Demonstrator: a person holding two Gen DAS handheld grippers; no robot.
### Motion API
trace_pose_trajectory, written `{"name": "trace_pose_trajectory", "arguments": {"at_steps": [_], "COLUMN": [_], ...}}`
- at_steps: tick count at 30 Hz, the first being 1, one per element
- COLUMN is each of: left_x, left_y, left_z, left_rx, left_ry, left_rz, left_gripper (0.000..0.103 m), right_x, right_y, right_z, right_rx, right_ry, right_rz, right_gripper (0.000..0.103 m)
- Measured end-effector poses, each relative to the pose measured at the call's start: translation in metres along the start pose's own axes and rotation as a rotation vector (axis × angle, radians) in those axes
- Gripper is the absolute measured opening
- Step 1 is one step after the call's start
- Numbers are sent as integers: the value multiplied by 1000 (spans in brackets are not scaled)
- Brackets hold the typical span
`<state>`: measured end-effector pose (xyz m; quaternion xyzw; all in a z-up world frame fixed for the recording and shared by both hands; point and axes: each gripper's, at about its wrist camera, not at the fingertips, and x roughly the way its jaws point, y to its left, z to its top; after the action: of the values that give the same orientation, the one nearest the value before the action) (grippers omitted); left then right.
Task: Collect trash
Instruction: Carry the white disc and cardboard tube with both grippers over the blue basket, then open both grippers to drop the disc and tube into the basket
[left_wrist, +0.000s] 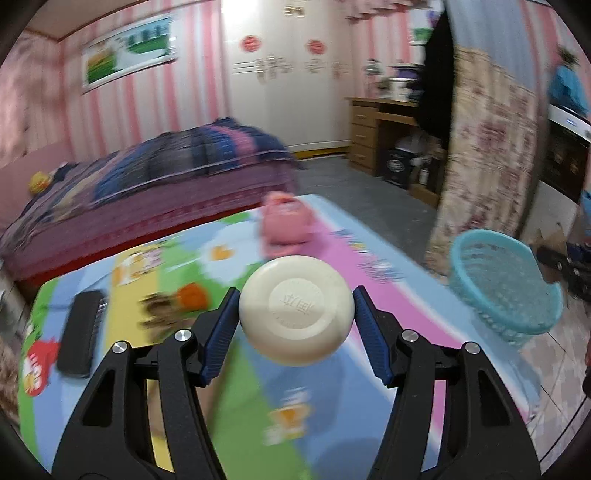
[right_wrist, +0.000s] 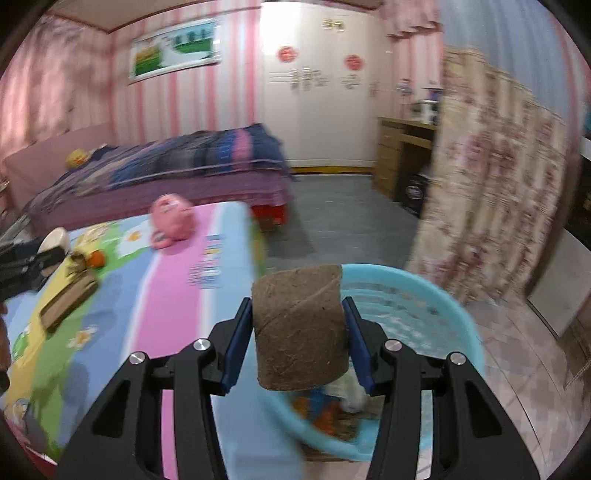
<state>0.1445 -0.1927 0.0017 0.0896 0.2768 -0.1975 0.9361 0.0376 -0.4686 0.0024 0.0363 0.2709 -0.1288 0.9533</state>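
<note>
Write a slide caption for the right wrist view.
Right gripper carries a brown cardboard tube above the blue basket.

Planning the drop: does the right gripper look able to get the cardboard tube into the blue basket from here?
Probably yes. The right gripper holds the cardboard tube right over the blue basket, whose top is open, with nothing between.

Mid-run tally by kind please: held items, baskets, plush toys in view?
Held items: 2 (cream disc, brown tube)
Blue basket: 1
Pink plush toy: 1
Total: 4
</note>
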Motion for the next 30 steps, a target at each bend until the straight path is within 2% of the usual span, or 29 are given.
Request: {"name": "trace_pose_trajectory", "arguments": {"at_steps": [8,12,16,19,22,25,30], "left_x": [20,30,46,63,76,87,103], "left_y": [-93,-128,-159,-179,-196,-215,-227], "left_z": [8,9,12,16,20,26,35], "left_rx": [82,97,112,115,130,164,176], "left_ry": [3,2,17,55,75,62,75], "left_rz": [-143,-193,-234,-267,-282,-274,-283], "left_gripper": [61,61,61,61,61,61,63], "right_x": [-2,0,3,5,10,15,19], "right_y": [-61,-77,-91,-95,-98,-102,-108], "right_z": [-10,-16,-20,-22,-24,-27,-29], "right_rx": [53,56,113,131,128,141,155], "right_ry": [-7,0,-2,-7,-9,-6,1], "right_rz": [-101,-126,-134,-139,-153,-151,-157], "right_gripper": [48,48,48,48,48,48,48]}}
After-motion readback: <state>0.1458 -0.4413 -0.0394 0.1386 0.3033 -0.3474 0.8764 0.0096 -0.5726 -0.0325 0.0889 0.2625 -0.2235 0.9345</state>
